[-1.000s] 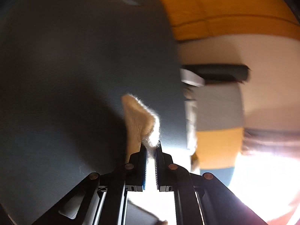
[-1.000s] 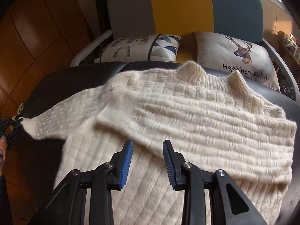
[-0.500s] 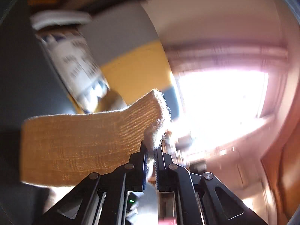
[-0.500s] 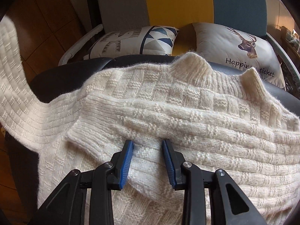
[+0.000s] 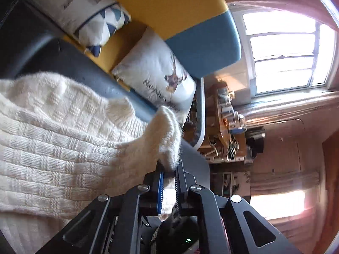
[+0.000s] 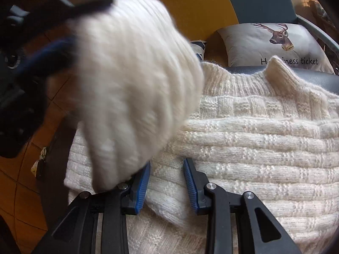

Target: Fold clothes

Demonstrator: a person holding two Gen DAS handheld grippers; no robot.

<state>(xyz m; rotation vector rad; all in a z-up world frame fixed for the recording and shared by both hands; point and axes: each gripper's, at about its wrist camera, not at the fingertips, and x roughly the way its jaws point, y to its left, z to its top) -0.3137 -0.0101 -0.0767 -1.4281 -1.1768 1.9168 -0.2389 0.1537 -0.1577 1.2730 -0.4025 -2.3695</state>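
Observation:
A cream knitted sweater lies spread on a dark padded surface, collar toward the sofa. My left gripper is shut on the cuff of one sleeve and holds it raised over the sweater's body. In the right wrist view that lifted sleeve hangs blurred at the left, with the left gripper's blue pads behind it. My right gripper stands open, its fingers resting against the other folded sleeve, nothing pinched between them.
Behind the surface stands a sofa with grey, yellow and blue panels. On it lie a deer-print cushion and a triangle-pattern cushion. A cluttered table and bright window are beyond. Wood floor lies left.
The left gripper has swung the sleeve up from the far left edge and across over the sweater's body. The right gripper moved slightly forward onto the folded sleeve and stayed open.

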